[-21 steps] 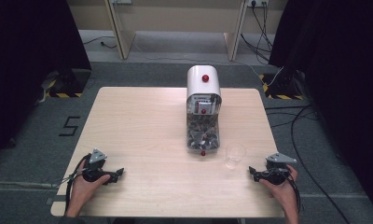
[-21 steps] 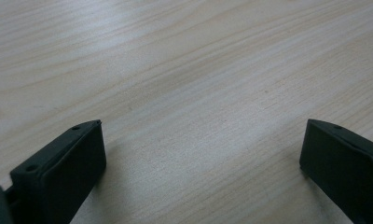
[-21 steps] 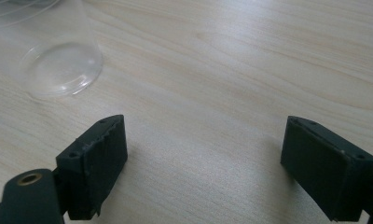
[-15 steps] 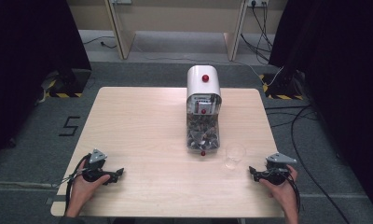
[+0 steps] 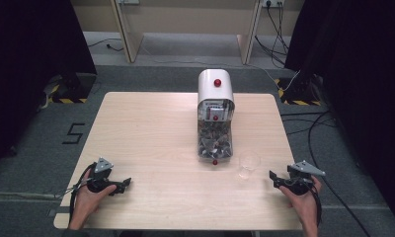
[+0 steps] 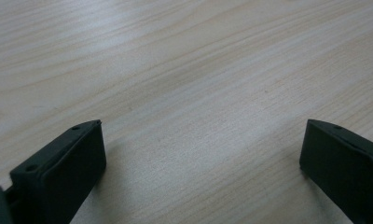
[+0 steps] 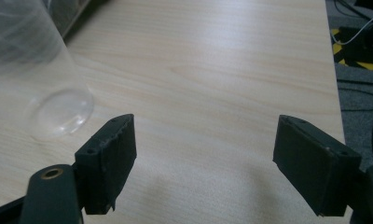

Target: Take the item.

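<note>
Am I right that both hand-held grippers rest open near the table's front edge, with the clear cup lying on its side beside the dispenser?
Not quite: the clear cup stands upright, as the high view shows. Both the left hand-held gripper and right hand-held gripper are open, beside the dispenser.

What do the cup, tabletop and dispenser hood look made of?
Cup: clear, likely thin plastic; the wood grain shows through its base. Tabletop: pale wood or wood-look laminate, matte, fine grain lines. Dispenser hood: smooth white, glossy, probably plastic or painted metal; can't tell which.
</note>
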`<state>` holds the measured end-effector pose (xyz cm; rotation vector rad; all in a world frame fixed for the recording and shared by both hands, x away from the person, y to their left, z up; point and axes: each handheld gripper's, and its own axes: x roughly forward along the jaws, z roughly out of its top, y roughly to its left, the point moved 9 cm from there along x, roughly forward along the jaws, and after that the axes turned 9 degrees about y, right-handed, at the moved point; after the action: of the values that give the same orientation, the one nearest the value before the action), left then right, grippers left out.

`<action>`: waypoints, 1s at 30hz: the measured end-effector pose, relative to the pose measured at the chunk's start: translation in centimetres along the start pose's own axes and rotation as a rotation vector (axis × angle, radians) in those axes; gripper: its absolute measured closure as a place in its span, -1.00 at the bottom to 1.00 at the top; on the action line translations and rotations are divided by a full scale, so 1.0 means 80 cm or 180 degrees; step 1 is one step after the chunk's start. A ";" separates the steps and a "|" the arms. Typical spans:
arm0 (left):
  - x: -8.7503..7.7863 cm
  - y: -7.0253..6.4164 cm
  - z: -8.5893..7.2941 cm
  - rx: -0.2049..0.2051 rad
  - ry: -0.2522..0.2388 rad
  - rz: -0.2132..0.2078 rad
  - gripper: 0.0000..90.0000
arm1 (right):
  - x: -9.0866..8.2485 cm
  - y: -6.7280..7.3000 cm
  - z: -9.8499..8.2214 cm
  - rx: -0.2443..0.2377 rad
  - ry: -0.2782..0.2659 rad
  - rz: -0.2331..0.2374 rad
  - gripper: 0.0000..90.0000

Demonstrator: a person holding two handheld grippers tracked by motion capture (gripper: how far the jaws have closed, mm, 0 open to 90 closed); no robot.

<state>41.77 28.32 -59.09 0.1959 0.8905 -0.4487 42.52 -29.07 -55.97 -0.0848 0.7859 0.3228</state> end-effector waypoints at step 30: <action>-0.001 0.000 -0.001 0.0005 0.0002 -0.0005 -1.00 | -0.082 0.068 0.059 -0.0260 -0.0422 0.0230 -0.36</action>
<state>41.72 28.36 -59.08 0.1969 0.8910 -0.4510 39.65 -24.63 -47.77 -0.1106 0.6454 0.4248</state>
